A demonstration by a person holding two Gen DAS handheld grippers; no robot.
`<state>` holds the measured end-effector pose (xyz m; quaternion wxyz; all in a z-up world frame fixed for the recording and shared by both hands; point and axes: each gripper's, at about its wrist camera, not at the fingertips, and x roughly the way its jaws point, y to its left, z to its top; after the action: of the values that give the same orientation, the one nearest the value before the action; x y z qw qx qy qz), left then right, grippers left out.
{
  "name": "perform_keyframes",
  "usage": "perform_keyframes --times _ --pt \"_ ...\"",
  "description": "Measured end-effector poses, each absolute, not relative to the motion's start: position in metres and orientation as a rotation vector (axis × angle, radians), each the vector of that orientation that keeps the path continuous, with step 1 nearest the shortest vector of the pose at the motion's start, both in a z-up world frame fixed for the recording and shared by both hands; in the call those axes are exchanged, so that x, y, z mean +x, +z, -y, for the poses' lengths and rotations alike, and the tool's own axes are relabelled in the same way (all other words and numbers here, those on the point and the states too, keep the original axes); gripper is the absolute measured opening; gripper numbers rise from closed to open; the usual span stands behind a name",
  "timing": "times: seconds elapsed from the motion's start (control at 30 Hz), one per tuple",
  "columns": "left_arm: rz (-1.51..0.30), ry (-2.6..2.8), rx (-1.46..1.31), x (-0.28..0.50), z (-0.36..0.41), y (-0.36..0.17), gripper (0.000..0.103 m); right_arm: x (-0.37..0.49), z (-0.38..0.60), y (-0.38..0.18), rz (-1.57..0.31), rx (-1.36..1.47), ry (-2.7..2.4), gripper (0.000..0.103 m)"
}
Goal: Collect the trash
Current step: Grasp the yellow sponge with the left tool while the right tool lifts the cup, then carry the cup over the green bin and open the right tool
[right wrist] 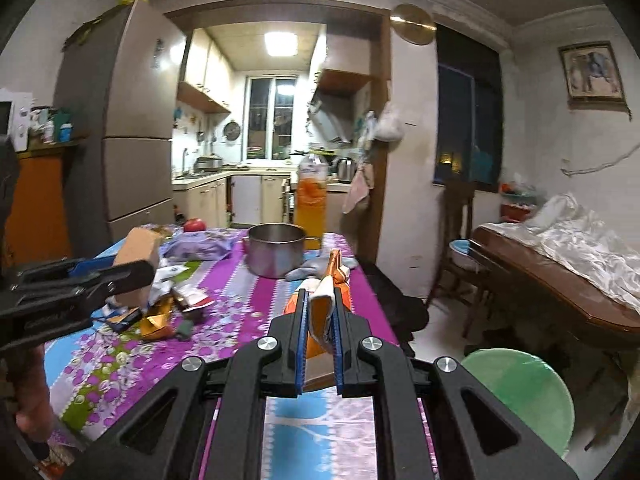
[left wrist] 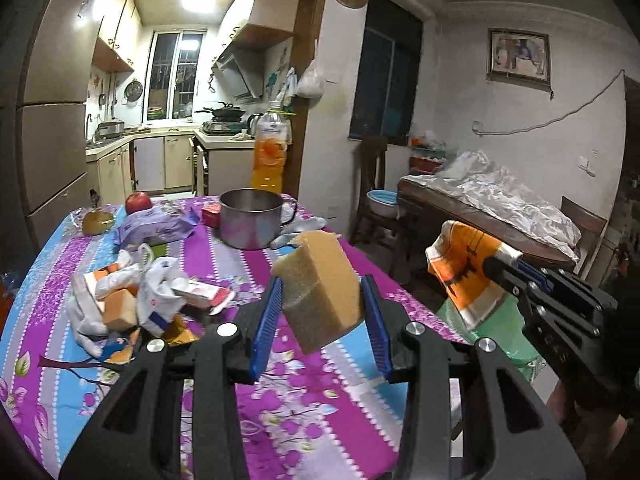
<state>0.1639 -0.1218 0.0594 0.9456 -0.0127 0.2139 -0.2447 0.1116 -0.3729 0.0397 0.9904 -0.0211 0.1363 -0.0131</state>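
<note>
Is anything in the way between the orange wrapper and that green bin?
Nothing visible is. The right gripper holds the orange wrapper in the air beyond the table's right edge, and the green bin sits open on the floor just below and to the right. The space between looks free.

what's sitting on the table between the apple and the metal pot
A purple plastic packet lies between the apple and the metal pot, with a small red box beside the pot; the left wrist view shows it best.
</note>
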Motion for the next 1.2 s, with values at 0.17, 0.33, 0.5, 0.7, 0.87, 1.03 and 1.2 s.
perform_keyframes --times 0.17,0.33,0.5,0.7,0.87,1.03,1.2 --pt "-0.430 -0.506 -0.027 0.157 0.140 0.063 0.039 0.104 0.394 0.045 -0.251 -0.033 -0.051 0.011" --pt "-0.429 -0.520 -0.016 0.155 0.161 0.067 0.039 0.100 0.411 0.047 -0.249 -0.020 -0.080 0.011" --pt "-0.436 -0.560 -0.012 0.158 0.193 0.072 0.039 0.092 0.430 0.053 -0.252 -0.009 -0.141 0.011" --pt "-0.443 -0.639 -0.001 0.162 0.241 0.078 0.039 0.083 0.485 0.061 -0.280 0.002 -0.244 0.011" --pt "-0.491 -0.714 0.014 0.170 0.289 0.072 0.039 0.081 0.537 0.057 -0.357 0.031 -0.313 0.011" --pt "-0.574 -0.796 0.049 0.181 0.342 0.055 0.039 0.088 0.588 0.041 -0.461 0.075 -0.358 0.011" --pt "-0.689 -0.850 0.087 0.196 0.392 0.024 0.039 0.102 0.632 0.015 -0.562 0.125 -0.382 0.011"
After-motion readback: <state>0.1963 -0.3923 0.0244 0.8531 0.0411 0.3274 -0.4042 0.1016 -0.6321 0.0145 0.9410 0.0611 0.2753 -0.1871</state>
